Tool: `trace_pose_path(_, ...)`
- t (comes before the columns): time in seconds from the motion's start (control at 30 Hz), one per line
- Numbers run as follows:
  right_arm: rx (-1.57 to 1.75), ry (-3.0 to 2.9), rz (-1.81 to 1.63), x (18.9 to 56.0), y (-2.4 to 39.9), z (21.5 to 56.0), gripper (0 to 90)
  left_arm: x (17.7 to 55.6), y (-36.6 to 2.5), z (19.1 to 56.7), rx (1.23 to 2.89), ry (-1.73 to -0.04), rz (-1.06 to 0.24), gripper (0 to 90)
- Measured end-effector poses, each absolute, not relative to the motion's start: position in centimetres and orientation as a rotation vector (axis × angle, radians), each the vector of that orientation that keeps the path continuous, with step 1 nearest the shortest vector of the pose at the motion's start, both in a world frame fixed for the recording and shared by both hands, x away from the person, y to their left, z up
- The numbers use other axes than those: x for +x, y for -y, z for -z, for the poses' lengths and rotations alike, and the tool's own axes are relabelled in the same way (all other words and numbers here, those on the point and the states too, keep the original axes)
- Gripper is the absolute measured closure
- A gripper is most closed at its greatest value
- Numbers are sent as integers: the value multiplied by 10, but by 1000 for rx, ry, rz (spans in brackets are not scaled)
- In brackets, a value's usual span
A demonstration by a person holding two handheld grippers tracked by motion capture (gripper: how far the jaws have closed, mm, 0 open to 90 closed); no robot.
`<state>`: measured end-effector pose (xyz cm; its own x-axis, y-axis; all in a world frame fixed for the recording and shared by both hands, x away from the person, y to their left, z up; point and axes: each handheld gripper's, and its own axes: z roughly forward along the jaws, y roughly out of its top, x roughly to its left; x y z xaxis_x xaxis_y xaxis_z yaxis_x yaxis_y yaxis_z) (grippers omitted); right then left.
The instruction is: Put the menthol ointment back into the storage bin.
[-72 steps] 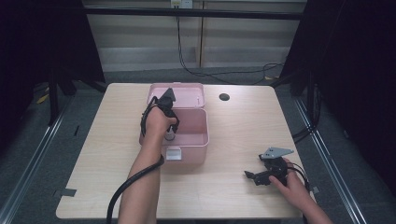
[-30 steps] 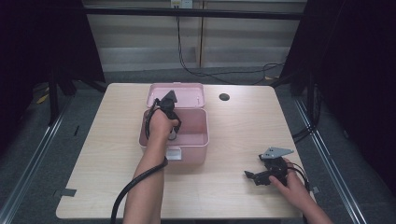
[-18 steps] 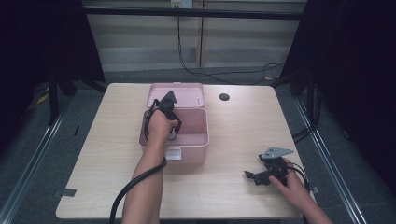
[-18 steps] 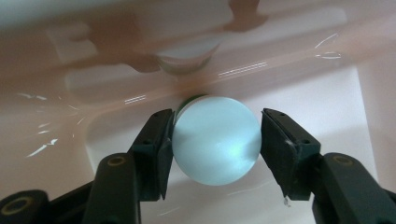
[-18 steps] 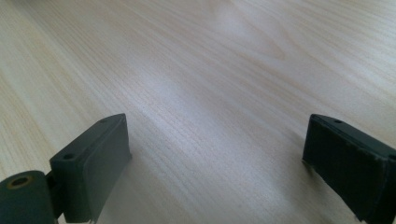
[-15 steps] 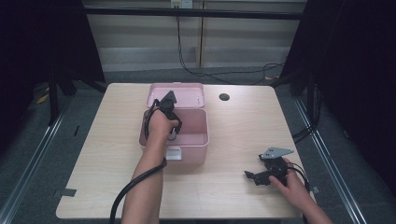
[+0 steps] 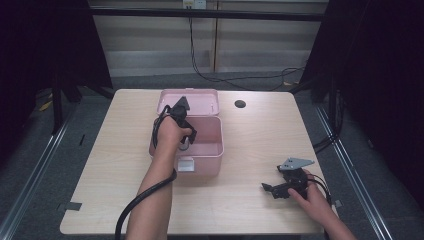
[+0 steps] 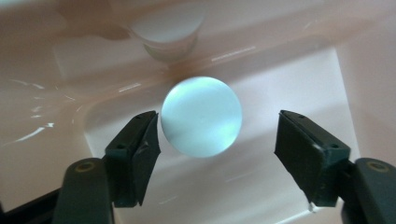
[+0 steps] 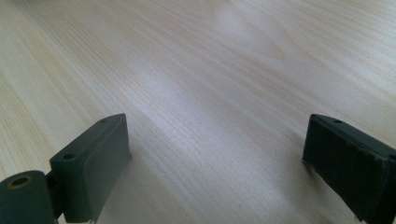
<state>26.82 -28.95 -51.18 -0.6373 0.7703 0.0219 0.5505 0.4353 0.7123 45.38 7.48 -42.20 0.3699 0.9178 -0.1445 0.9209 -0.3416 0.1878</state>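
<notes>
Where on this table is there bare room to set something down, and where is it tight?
Bare wood lies left of the pink box to the table edge, and between box and right gripper. Behind that gripper it is bare up to the dark hole. Inside the box it is tight: left gripper, pale ball.

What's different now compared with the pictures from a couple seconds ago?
The left gripper, down inside the pink box, has just been opening its jaws; the pale ball sits between them with a gap on one side. The right gripper stayed put on the table, jaws apart.
</notes>
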Motion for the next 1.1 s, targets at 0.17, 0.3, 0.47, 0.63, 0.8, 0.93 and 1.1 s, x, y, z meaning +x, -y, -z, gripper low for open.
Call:
trace_pose_path(0.17,1136,-2385,-1013,268,290,512,68,452,-74,419,2395,-1627,24,249)
trace_pose_path(0.3,1136,-2385,-1013,268,289,512,68,450,-75,414,2404,-1601,26,238)
trace_pose_path(0.47,1136,-2386,-1013,268,289,512,68,447,-76,410,2406,-1585,30,234)
trace_pose_path(0.63,1136,-2386,-1014,268,290,512,68,443,-78,403,2423,-1556,44,232)
trace_pose_path(0.8,1136,-2386,-1013,268,290,512,68,438,-81,394,2439,-1529,62,235)
trace_pose_path(0.93,1137,-2386,-1013,268,290,512,68,435,-84,387,2437,-1521,67,237)
trace_pose_path(1.1,1136,-2386,-1013,268,290,512,68,432,-89,380,2439,-1511,72,238)
